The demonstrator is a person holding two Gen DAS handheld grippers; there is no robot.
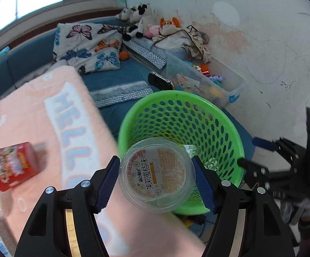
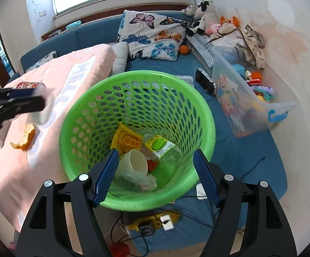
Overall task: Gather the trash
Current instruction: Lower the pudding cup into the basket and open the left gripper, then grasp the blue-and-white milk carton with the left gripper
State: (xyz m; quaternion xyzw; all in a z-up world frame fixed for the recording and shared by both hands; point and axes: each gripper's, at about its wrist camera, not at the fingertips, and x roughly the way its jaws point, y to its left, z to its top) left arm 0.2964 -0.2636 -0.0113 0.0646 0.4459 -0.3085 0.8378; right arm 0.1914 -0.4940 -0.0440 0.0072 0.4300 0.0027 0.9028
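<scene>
With the left gripper clamped on the plastic cup just over the basket rim ahead, and the right gripper wide and empty, probably carry further in before releasing.

- The basket is green plastic, glossy, with many small holes.
- The cup is clear, smooth plastic; its lid is printed foil.
- The can has a shiny red printed surface.
- The blanket is soft, matt pink cloth.
- The left tool has matt black plastic arms, ribbed blue pads and bright metal screws.
- The bottle is clear plastic with a paper label.
</scene>
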